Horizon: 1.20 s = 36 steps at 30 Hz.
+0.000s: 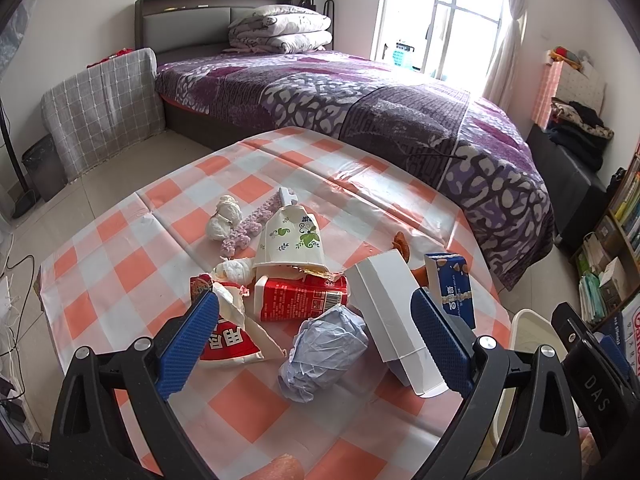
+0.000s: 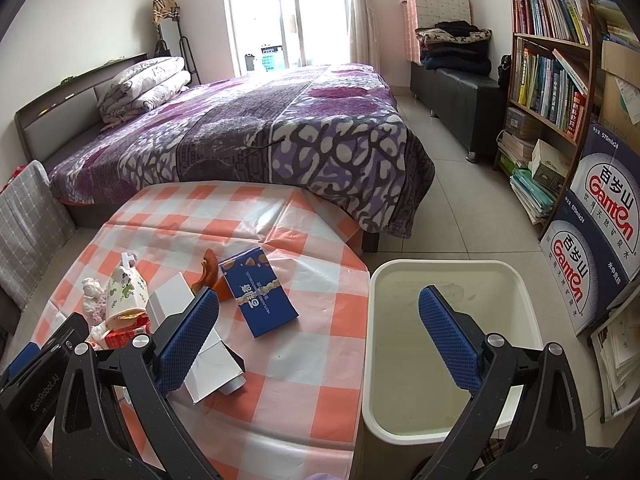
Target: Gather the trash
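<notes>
Trash lies piled on the checked table (image 1: 132, 264): a crumpled blue paper ball (image 1: 324, 348), a red carton (image 1: 300, 298), a white box (image 1: 394, 312), a blue box (image 1: 452, 284), a torn red-and-white wrapper (image 1: 228, 340), a floral paper cup (image 1: 290, 240) and white tissue wads (image 1: 224, 216). My left gripper (image 1: 316, 336) is open above the blue paper ball, touching nothing. My right gripper (image 2: 320, 336) is open and empty, over the table's right edge and the white bin (image 2: 516, 284). The blue box (image 2: 260, 294) and white box (image 2: 208, 352) show in the right wrist view.
The white bin stands on the floor against the table's right side, and its rim shows in the left wrist view (image 1: 532, 320). A purple bed (image 1: 360, 92) lies behind the table. A bookshelf (image 2: 560, 60) and water cartons (image 2: 600, 216) stand at the right.
</notes>
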Available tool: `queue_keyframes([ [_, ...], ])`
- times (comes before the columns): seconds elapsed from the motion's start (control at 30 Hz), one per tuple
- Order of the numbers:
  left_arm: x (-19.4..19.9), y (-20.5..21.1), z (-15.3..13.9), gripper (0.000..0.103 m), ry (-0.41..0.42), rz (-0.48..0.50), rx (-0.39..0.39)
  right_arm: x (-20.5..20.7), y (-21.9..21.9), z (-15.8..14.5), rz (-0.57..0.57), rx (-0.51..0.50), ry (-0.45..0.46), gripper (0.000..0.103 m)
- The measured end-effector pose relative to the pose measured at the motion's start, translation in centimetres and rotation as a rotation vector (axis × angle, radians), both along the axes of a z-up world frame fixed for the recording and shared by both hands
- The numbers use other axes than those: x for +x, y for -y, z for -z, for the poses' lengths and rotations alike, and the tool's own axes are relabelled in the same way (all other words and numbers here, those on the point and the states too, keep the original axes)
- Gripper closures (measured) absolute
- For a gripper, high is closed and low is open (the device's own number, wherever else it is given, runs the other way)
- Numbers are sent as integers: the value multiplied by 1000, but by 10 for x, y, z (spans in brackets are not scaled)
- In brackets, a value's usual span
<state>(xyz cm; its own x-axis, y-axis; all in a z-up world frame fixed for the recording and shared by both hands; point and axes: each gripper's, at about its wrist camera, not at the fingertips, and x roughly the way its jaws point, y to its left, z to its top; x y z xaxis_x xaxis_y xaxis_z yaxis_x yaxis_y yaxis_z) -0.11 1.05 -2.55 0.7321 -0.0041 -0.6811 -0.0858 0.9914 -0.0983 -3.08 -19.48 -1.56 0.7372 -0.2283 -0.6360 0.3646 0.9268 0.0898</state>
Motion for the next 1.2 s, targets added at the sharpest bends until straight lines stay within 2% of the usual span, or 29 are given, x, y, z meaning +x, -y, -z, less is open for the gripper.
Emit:
queue_keyframes([
  [0.47, -1, -5, 5, 9, -10, -7, 0, 2, 0, 1, -1, 8, -8, 7],
  [0.57, 3, -15, 6, 9, -30, -18, 6, 0, 0, 12, -16, 34, -26, 7],
  [0.73, 11, -35, 3, 9, -85, -60, -2, 4, -7, 9, -50, 27, -51, 7],
  [0.9, 23, -50, 0, 9, -149, -83, -14, 16, -15, 10, -93, 23, -131, 7],
  [1.03, 37, -65, 7, 9, -254, -92, -39, 26, -25, 9, -138, -10, -196, 7],
  [1.2, 62, -78, 30, 9, -485, -23, -80, 45, -34, 11, -218, 0, -299, 7],
])
